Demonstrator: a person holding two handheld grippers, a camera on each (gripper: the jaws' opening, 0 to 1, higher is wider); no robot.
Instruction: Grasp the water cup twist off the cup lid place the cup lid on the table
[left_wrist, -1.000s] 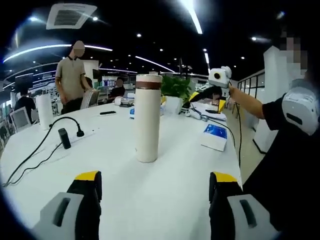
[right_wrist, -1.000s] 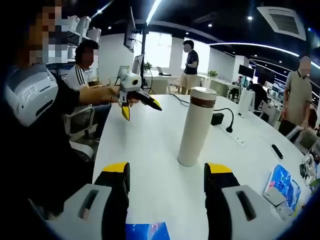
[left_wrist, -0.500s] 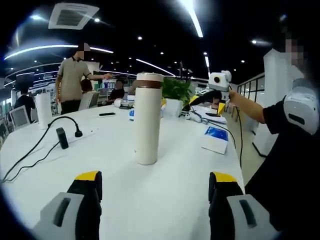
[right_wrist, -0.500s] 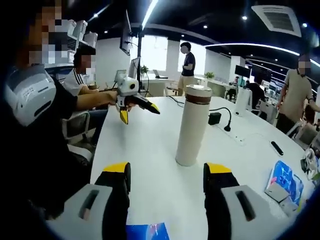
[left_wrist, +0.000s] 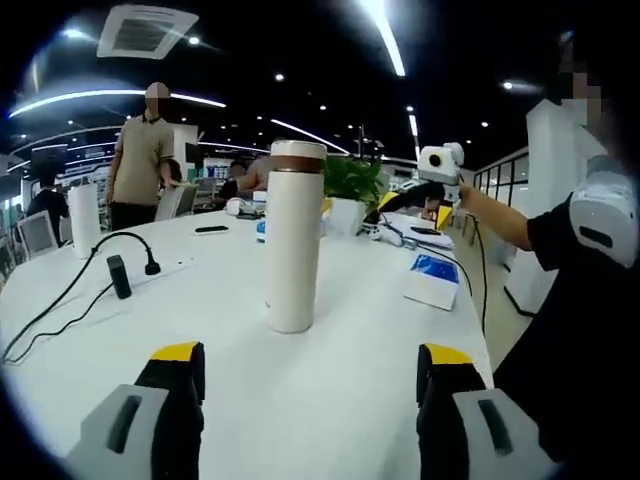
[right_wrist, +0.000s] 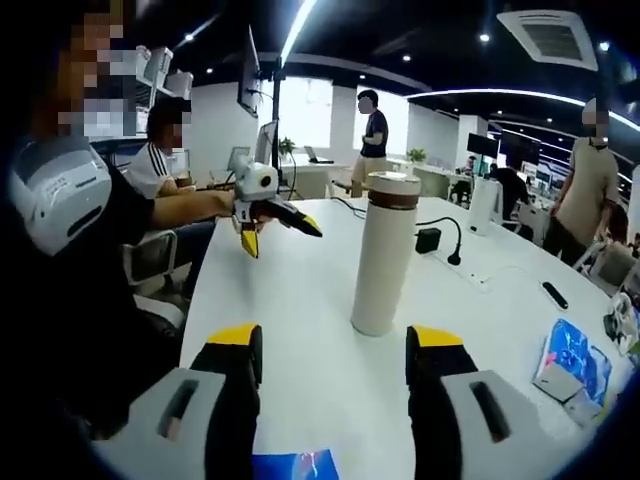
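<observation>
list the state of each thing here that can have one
cup: upright on the table, untouched
lid: on the cup, not twisted off
left hand-held gripper: open, empty, short of the cup
right hand-held gripper: open, empty, short of the cup
cable: lying loose on the table
blue box: flat on the table, shut

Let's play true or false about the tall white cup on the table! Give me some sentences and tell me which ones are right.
1. The water cup stands upright on the table. True.
2. The cup lid is already lying on the table. False: it is still on top of the cup.
3. The left gripper is squeezing the cup. False: its jaws are open and short of the cup.
4. The right gripper is open with nothing in it. True.
5. A black cable lies on the table. True.
</observation>
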